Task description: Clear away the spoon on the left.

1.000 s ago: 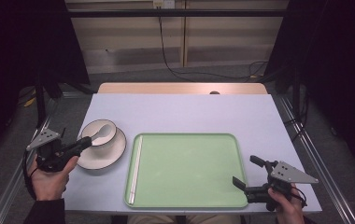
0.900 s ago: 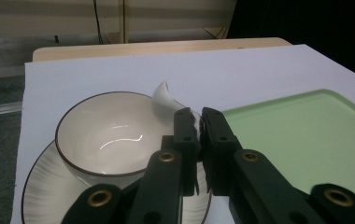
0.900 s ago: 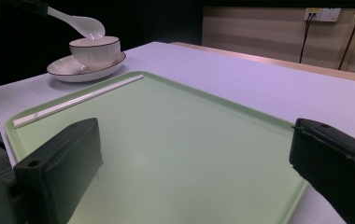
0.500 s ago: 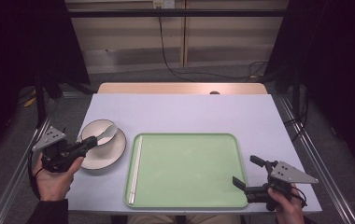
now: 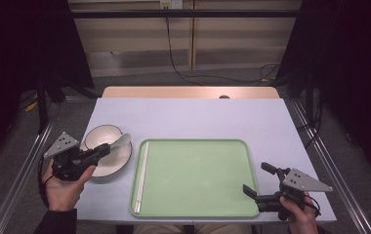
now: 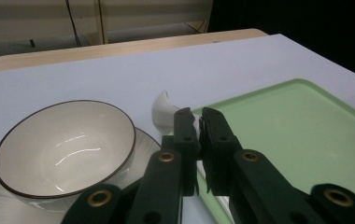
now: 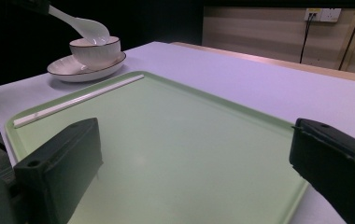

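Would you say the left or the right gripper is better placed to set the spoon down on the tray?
Left: the left gripper already grips the spoon beside the tray; the right gripper is open.

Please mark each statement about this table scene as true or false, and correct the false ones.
1. The left tool is shut on the white spoon. True.
2. The bowl stands on the green tray. False: it sits on a plate beside the tray.
3. The right tool is open and holds nothing. True.
4. The chopsticks lie in the bowl. False: they lie along the tray's left edge.
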### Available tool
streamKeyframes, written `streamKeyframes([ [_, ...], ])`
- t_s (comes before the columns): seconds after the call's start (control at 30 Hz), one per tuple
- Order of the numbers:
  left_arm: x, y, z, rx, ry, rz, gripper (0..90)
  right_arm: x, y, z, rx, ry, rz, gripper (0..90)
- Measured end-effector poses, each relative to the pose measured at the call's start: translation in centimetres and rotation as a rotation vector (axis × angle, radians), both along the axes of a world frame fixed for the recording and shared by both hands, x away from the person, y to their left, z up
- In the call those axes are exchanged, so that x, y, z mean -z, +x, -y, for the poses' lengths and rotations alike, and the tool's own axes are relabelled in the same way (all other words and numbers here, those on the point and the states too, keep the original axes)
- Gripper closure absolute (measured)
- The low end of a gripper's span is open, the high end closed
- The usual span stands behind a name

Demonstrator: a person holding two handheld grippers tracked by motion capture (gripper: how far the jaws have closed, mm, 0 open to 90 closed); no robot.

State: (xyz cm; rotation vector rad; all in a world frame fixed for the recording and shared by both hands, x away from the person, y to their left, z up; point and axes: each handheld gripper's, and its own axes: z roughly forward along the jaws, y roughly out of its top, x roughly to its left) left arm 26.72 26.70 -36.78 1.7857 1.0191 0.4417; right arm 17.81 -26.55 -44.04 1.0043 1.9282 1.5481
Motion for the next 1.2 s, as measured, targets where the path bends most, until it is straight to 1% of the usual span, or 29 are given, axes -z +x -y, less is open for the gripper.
streamKeyframes([
  [0.03, 0.1, 0.1, 0.0, 0.01, -0.003, -0.006, 85.4, 0.0, 0.0, 0.0, -0.001, -0.002, 0.001, 2.2],
  [0.1, 0.3, 0.2, 0.1, 0.0, 0.007, -0.009, 85.5, 0.0, 0.0, 0.0, -0.001, -0.001, -0.002, 2.2],
  [0.13, 0.5, 0.3, 0.2, 0.005, 0.011, -0.014, 85.4, 0.0, 0.0, 0.0, -0.001, 0.0, -0.001, 2.2],
  [0.2, 0.7, 0.4, 0.4, 0.008, 0.004, -0.017, 85.4, 0.0, 0.0, 0.0, 0.001, 0.003, 0.0, 2.2],
  [0.23, 0.7, 0.4, 0.5, 0.007, 0.01, -0.02, 85.4, 0.0, 0.0, 0.0, -0.001, 0.0, -0.001, 2.2],
  [0.27, 0.8, 0.4, 0.7, 0.012, 0.006, -0.021, 85.4, 0.0, 0.0, 0.0, 0.0, 0.001, -0.002, 2.2],
  [0.5, 1.1, 0.6, 2.0, 0.04, 0.015, -0.028, 85.4, 0.0, 0.0, 0.0, -0.002, -0.002, 0.001, 2.2],
  [0.63, 1.3, 0.8, 2.8, 0.054, 0.022, -0.039, 85.4, 0.0, 0.0, 0.0, -0.001, 0.0, -0.001, 2.2],
  [0.7, 1.4, 0.9, 3.1, 0.054, 0.022, -0.041, 85.4, 0.0, 0.0, 0.0, -0.001, -0.001, 0.001, 2.2],
  [0.73, 1.5, 0.9, 3.3, 0.054, 0.011, -0.047, 85.4, 0.0, 0.0, 0.0, -0.001, -0.001, -0.001, 2.2],
  [0.8, 1.8, 0.9, 3.7, 0.051, 0.013, -0.049, 85.4, 0.0, 0.0, 0.0, 0.001, -0.001, -0.002, 2.2],
  [0.87, 2.1, 1.0, 4.0, 0.065, 0.007, -0.063, 85.4, 0.0, 0.0, -0.1, 0.002, -0.001, -0.002, 2.2],
  [0.9, 2.1, 1.0, 4.2, 0.063, 0.013, -0.062, 85.4, 0.0, 0.0, 0.0, 0.001, -0.004, -0.001, 2.2],
  [1.07, 2.1, 1.4, 5.2, 0.08, 0.012, -0.06, 85.4, 0.0, 0.0, 0.0, -0.001, -0.003, -0.001, 2.2],
  [1.1, 2.0, 1.5, 5.4, 0.083, 0.02, -0.06, 85.4, 0.0, 0.0, -0.1, -0.002, -0.001, -0.002, 2.2],
  [1.2, 2.1, 1.9, 6.1, 0.094, 0.014, -0.065, 85.4, 0.0, 0.0, -0.1, -0.001, 0.001, -0.002, 2.2],
])
